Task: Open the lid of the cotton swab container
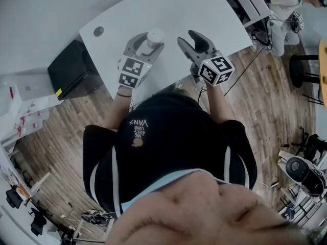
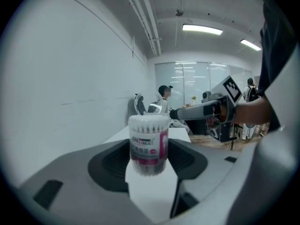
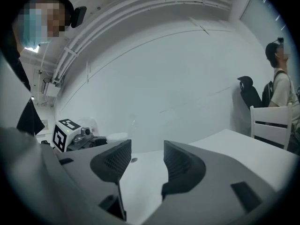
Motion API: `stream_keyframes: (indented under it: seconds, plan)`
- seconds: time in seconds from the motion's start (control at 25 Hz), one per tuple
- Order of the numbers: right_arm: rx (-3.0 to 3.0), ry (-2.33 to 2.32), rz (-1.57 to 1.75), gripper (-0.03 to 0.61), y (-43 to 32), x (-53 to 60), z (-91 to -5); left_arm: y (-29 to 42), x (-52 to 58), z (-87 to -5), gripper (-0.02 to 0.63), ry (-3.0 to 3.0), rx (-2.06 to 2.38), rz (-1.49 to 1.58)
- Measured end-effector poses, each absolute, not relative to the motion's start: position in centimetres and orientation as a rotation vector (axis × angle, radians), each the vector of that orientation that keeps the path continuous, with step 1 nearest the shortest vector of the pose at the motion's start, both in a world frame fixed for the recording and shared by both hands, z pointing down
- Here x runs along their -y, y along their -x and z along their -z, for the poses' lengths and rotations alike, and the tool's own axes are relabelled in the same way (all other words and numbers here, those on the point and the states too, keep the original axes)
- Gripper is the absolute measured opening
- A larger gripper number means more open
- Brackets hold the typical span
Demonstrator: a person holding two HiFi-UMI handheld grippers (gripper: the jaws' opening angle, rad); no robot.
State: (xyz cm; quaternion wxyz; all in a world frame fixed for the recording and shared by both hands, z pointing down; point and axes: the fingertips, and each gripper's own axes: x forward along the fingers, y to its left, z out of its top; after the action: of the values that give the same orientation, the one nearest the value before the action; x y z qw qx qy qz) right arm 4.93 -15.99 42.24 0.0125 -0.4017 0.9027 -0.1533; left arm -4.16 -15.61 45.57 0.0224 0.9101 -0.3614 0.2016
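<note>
While the person (image 1: 168, 147) leans over it, the white counter (image 1: 204, 14) fills the upper part of the head view, and both tools reach out above it side by side. The left tool (image 1: 146, 45) is clamped on the cotton swab container (image 1: 153, 38). In the left gripper view its two dark jaws press against the sides of the clear tub, which stands upright between them with the pink and white label facing the camera. Whether the base rests on the counter or hangs just above it is hard to tell from either view. The right tool (image 1: 190, 39) is level with the left one and near it on the right, clear of the container. Its jaws stand spread, with only bare counter showing between them. The lid (image 2: 149, 122) appears to sit closed on top of the container, over the row of white swab tips.
</note>
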Motion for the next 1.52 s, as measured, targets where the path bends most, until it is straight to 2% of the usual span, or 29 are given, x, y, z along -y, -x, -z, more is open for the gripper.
stream_keyframes:
  seconds: [1.04,1.52]
  plan:
    - [-2.860,1.312,0.405,0.047,-5.7,14.6,-42.9,4.0,15.0,-42.6,0.256,-2.820,1.152,-0.445]
    - [-2.876,1.329,0.425,0.014,-5.3,15.0,-43.4,4.2,15.2,-42.8,0.256,-2.809,1.156,-0.444]
